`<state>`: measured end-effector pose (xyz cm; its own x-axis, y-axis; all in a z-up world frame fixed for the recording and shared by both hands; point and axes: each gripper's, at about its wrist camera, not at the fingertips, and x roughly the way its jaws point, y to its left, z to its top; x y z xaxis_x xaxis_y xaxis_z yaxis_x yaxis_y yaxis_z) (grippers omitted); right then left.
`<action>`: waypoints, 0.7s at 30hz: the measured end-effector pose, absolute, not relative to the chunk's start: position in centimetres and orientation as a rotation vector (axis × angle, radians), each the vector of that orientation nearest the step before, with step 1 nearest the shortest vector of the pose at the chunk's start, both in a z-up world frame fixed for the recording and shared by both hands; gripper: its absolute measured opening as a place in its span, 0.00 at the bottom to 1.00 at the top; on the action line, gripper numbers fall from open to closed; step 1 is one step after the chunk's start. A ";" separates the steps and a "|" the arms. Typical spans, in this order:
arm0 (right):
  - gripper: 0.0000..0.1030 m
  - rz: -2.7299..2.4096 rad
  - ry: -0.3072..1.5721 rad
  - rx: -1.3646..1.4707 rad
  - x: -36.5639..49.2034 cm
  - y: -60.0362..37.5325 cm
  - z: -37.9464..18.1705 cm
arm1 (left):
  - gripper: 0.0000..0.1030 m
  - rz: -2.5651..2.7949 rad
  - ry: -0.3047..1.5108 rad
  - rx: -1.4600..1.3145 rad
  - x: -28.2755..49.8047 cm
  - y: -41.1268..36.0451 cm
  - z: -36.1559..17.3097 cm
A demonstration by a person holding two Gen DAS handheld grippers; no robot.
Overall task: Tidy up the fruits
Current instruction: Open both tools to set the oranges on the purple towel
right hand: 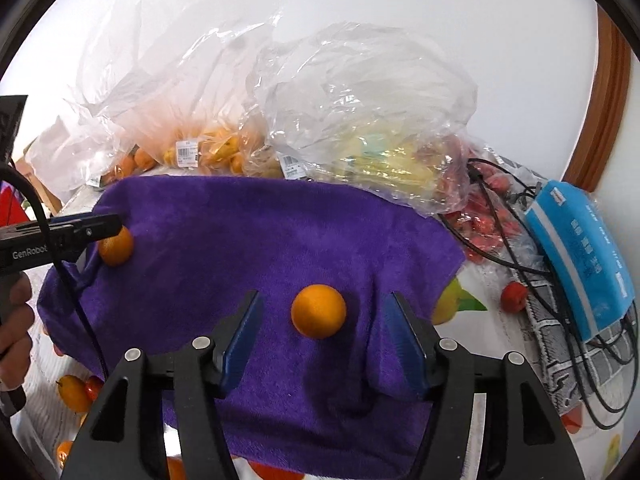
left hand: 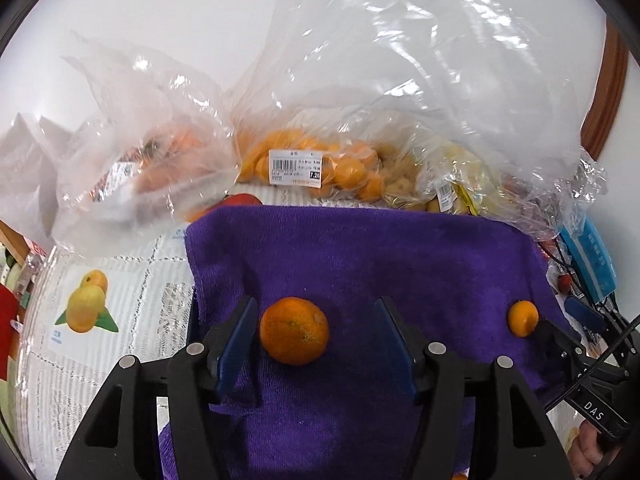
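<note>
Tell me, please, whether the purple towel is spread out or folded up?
Spread out: the purple towel lies open across the table with a few wrinkles, and two oranges rest on it.

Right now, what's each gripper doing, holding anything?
Left gripper: open, holding nothing; an orange sits on the purple towel between its jaws, untouched.
Right gripper: open, holding nothing; a smaller orange lies loose between its jaws.

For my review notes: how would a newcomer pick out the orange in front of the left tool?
Find the purple towel spread on the table. Two oranges lie on it; take the larger orange, with speckled rind, not the small orange near the towel's right edge.
</note>
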<state>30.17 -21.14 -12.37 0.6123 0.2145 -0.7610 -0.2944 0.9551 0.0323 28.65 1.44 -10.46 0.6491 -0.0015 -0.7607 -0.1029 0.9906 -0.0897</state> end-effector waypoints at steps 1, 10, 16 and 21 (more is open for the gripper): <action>0.61 0.282 0.860 -0.113 30.1 -21.2 -12.3 | 0.57 0.063 0.858 -0.123 28.6 1.4 -10.2; 0.61 0.256 0.815 -0.173 28.8 -22.3 -12.3 | 0.57 0.098 0.838 -0.120 28.9 0.8 -9.7; 0.61 0.249 0.788 -0.143 28.3 -23.4 -11.6 | 0.57 0.109 0.821 -0.084 28.3 0.0 -8.9; 0.61 0.242 0.775 -0.157 27.7 -23.4 -10.8 | 0.56 0.096 0.814 -0.090 27.0 -0.7 -7.6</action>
